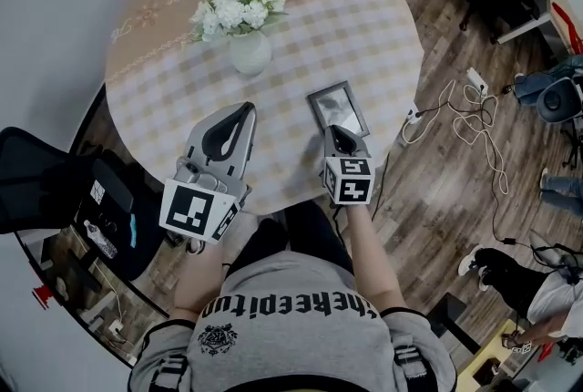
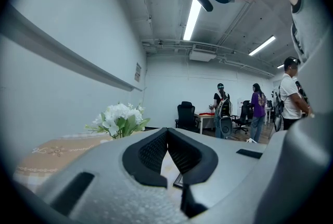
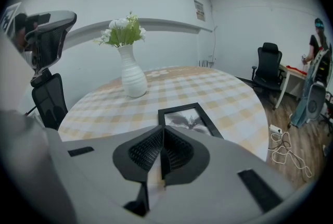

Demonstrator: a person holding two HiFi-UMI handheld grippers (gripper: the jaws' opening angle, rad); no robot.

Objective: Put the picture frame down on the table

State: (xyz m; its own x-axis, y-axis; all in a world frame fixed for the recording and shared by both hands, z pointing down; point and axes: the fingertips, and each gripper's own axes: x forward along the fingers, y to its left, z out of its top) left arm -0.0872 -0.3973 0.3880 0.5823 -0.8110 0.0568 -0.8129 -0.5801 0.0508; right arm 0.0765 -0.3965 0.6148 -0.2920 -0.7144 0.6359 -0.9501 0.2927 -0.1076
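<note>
- Progress looks basically complete to me: the picture frame [image 1: 338, 108] is lying flat, face up, on the round checked worktop [image 1: 164, 98], at about 4 o'clock from the vase of white flowers [image 1: 250, 51].
- The right gripper [image 1: 333, 129] sits just short of the frame's near edge. In its own view the fingers [image 3: 147, 149] are pressed together with nothing between them, and the frame [image 3: 190, 120] lies just past the tips, not pinched.
- The left gripper [image 1: 244, 108] hangs over the worktop at roughly 9 o'clock from the frame, well apart from it. Its fingers are closed up too, and it's empty.
- What's left, I'd guess: nothing much, maybe pulling both grippers clear. The frame isn't hanging over the edge, so I'd call it done.
</note>
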